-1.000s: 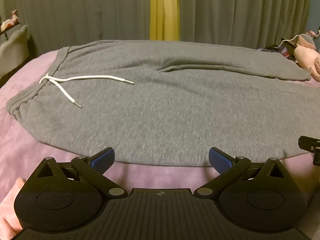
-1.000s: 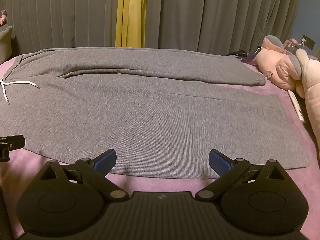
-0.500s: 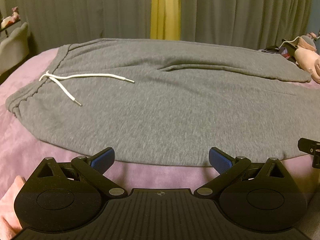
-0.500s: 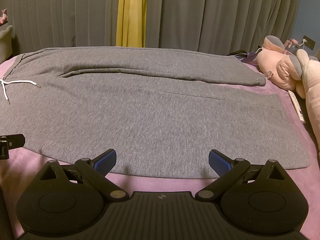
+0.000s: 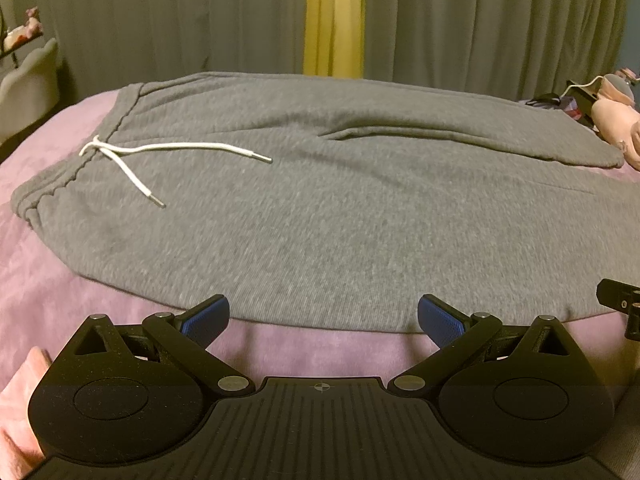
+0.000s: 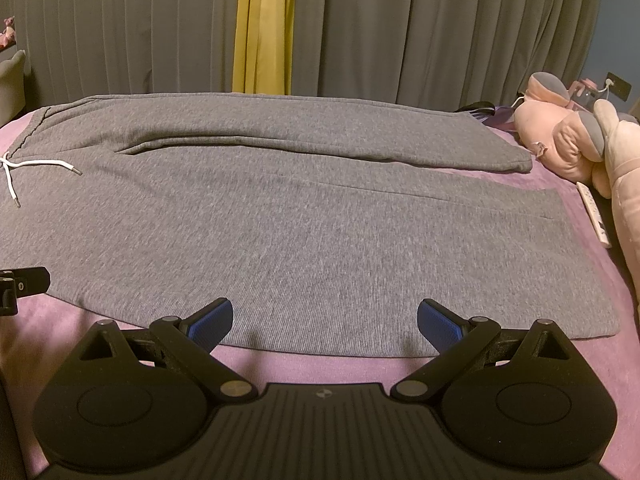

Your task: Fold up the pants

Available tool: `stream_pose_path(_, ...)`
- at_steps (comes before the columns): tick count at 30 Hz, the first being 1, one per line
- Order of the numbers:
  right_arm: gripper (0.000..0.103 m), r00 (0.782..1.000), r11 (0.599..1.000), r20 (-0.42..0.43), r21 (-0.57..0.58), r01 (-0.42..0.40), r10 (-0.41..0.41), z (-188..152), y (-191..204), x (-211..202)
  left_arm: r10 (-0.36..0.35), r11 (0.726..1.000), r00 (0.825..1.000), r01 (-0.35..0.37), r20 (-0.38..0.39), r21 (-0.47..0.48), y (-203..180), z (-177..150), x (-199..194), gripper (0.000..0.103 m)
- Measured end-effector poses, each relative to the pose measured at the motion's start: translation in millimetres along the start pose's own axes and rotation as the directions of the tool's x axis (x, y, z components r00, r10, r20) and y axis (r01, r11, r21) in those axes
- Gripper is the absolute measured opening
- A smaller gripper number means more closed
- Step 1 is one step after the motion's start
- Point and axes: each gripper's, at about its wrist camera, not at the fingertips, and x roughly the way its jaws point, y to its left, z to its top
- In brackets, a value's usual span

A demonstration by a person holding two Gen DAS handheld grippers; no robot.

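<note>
Grey sweatpants point(image 5: 340, 216) are shown laid flat across a bed covered in a pink-purple blanket point(image 5: 44, 288), waistband and white drawstring point(image 5: 132, 152) to the left, leg cuffs to the right; the far leg is seen lying partly over the near one. Compared with the views of a second before, little is altered: the garment is unmoved, and both viewpoints are shifted only slightly, so that the near hem is kept just ahead of the blue pads. No fold is judged to be begun; the approach to the near edge is taken as the step in hand.

The left claw point(image 5: 323, 318) is held wide open and empty just short of the hem near the waist end. The right claw point(image 6: 325, 320) is likewise spread wide and holds nothing, nearer the cuffs. Contact between pads and cloth cannot be settled, possibly because of lens distortion.

Behind the bed, grey curtains point(image 6: 420, 32) with a yellow strip point(image 6: 264, 28) are seen; a pink plush toy point(image 6: 576, 144) lies at the right.
</note>
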Motion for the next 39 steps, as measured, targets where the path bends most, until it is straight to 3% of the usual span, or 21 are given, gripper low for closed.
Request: stream_pose_path(39,0.099,1.0,1.0,0.0,0.0,0.002,-0.002,-0.5,1.9,-0.9,-0.003,1.0,1.0,0.003,-0.003,-0.014,3.3,-0.5,-0.6,0.103)
